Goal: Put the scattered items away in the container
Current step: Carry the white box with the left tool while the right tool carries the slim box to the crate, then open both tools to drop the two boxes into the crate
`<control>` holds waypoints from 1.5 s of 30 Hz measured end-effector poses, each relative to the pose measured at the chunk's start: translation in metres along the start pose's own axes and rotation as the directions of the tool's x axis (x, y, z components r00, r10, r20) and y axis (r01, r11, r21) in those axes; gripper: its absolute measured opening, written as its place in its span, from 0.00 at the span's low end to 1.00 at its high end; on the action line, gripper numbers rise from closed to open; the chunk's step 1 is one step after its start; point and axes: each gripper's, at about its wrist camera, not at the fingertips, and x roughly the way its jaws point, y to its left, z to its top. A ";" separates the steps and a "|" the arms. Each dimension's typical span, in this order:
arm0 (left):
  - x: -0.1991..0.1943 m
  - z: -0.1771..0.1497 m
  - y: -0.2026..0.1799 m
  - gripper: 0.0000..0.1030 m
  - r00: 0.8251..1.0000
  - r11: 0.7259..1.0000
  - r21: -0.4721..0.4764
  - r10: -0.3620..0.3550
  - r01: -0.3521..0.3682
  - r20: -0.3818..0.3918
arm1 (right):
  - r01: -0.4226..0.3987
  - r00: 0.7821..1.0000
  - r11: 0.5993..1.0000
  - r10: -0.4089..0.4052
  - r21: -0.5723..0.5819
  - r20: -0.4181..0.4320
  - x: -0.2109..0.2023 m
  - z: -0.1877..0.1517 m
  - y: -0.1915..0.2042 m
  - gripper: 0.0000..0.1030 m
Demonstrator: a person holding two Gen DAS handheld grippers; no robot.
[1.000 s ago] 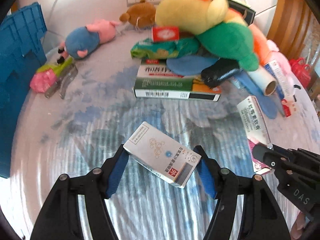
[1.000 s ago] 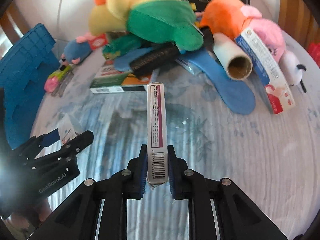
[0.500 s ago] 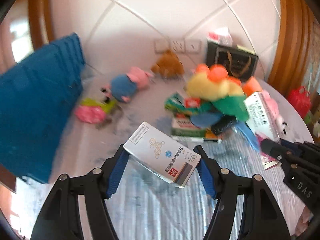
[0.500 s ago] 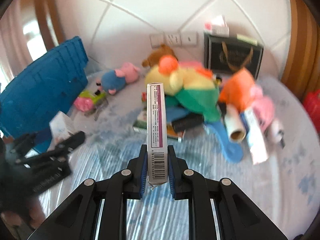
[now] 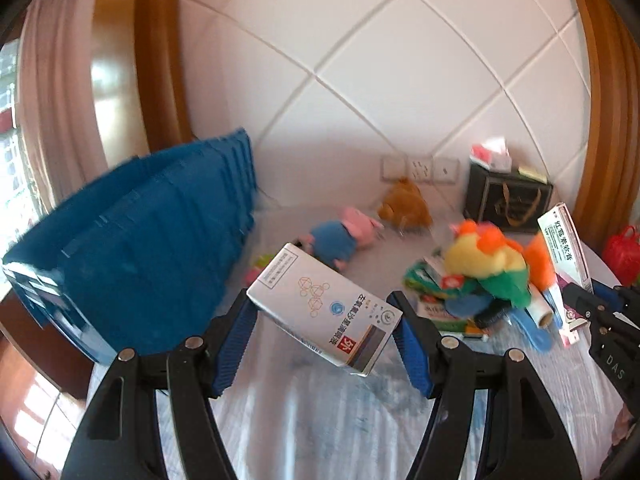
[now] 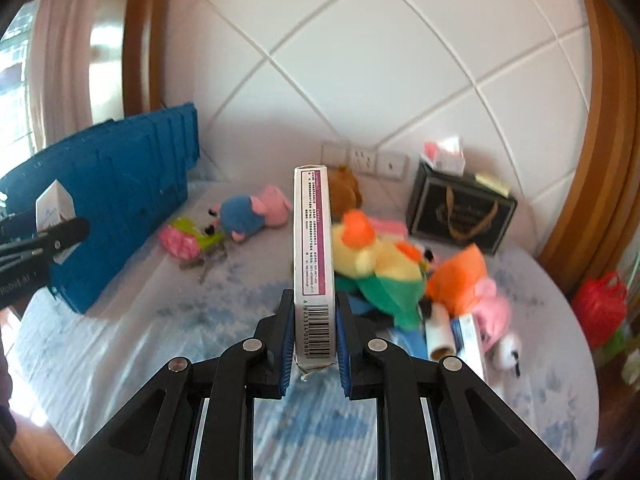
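My left gripper (image 5: 322,320) is shut on a white medicine box (image 5: 324,306) and holds it tilted, high above the table. My right gripper (image 6: 314,334) is shut on a narrow white-and-purple box (image 6: 313,256), held upright on its edge. The blue crate (image 5: 132,248) stands at the table's left; it also shows in the right wrist view (image 6: 116,200). The right gripper with its box (image 5: 564,244) shows at the right edge of the left wrist view. The left gripper (image 6: 44,236) shows at the left of the right wrist view.
A heap of plush toys (image 6: 384,264), boxes and a cardboard tube (image 6: 440,336) lies mid-table. A blue-and-pink plush (image 6: 252,216), a brown plush (image 5: 404,206) and a pink-green item (image 6: 188,238) lie further back. A black bag (image 6: 460,212) stands by the wall. A red bag (image 6: 600,304) hangs at right.
Both grippers have risen and pulled back from the table with their boxes still held. The view has tilted up, showing more wall, and the blue crate appears larger at the left.
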 end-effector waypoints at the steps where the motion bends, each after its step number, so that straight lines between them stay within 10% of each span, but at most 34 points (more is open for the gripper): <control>1: -0.005 0.005 0.010 0.64 1.000 1.000 0.003 0.012 -0.012 0.024 | 0.004 1.000 1.000 -0.003 -0.007 0.018 -0.003 0.005 0.007 0.17; 14: -0.018 0.066 0.233 0.64 0.961 0.992 -0.016 0.127 -0.127 0.245 | -0.188 0.964 0.981 0.195 -0.056 0.180 -0.010 0.099 0.205 0.17; 25: 0.069 0.083 0.396 0.64 0.975 0.978 -0.063 0.203 -0.198 0.089 | -0.395 0.910 0.918 0.394 -0.018 0.126 0.044 0.191 0.385 0.17; 45: 0.126 0.086 0.435 0.81 0.994 0.990 -0.101 0.093 -0.099 -0.060 | -0.351 0.936 0.935 0.352 0.047 -0.008 0.110 0.211 0.432 0.17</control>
